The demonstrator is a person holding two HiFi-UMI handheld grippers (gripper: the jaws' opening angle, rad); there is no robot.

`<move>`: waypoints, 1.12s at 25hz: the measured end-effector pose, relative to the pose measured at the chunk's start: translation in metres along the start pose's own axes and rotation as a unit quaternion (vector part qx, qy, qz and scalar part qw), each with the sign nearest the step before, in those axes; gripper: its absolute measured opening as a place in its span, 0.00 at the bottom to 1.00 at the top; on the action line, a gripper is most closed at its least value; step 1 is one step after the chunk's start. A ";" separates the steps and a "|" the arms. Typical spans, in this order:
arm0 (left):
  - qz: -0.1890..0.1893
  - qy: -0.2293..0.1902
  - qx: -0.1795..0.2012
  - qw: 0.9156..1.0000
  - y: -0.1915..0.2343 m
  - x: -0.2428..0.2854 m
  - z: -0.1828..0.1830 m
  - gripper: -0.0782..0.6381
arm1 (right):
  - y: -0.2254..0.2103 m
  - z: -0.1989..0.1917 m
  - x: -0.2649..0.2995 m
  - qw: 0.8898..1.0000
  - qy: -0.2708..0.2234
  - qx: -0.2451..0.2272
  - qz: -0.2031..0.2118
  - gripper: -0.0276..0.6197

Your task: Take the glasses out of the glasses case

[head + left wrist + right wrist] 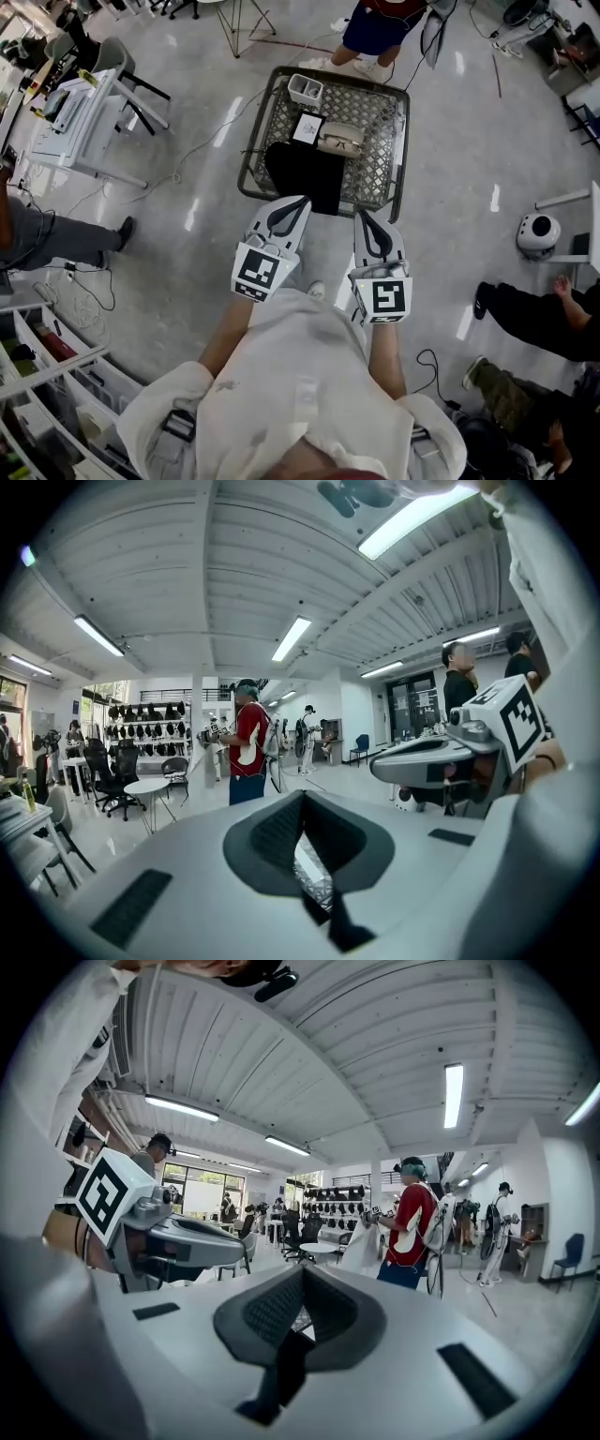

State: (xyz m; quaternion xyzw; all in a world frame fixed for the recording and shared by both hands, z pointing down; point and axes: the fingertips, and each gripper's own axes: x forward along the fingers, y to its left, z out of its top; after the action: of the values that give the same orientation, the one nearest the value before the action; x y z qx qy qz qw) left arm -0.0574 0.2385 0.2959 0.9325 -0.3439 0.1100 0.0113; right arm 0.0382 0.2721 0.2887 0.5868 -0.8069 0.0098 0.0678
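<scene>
Now; two claws; left claw, right claw both closed, empty; one glasses case

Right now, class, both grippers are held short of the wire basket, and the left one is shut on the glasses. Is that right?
One thing is wrong. The left gripper is shut on nothing: the left gripper view shows its jaws together with nothing between them. The glasses lie in the wire basket. It and the right gripper are indeed held short of the basket.
</scene>
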 end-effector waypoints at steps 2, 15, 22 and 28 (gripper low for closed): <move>-0.004 -0.002 -0.001 1.000 0.010 0.009 0.001 0.13 | -0.005 -0.001 0.014 1.000 0.003 0.001 -0.004 0.05; -0.043 -0.010 -0.006 0.999 0.089 0.077 0.010 0.13 | -0.035 0.010 0.107 0.999 0.020 -0.013 -0.039 0.05; -0.067 -0.012 -0.012 0.998 0.128 0.108 0.008 0.13 | -0.044 0.009 0.151 0.997 0.035 -0.017 -0.059 0.05; -0.083 -0.004 -0.016 0.996 0.155 0.126 -0.002 0.13 | -0.051 0.005 0.181 0.996 0.048 -0.024 -0.076 0.05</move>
State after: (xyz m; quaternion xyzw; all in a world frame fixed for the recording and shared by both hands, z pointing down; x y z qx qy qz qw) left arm -0.0643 0.0399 0.3166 0.9581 -0.2668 0.0991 0.0335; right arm 0.0310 0.0848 0.3021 0.6433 -0.7559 0.0136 0.1209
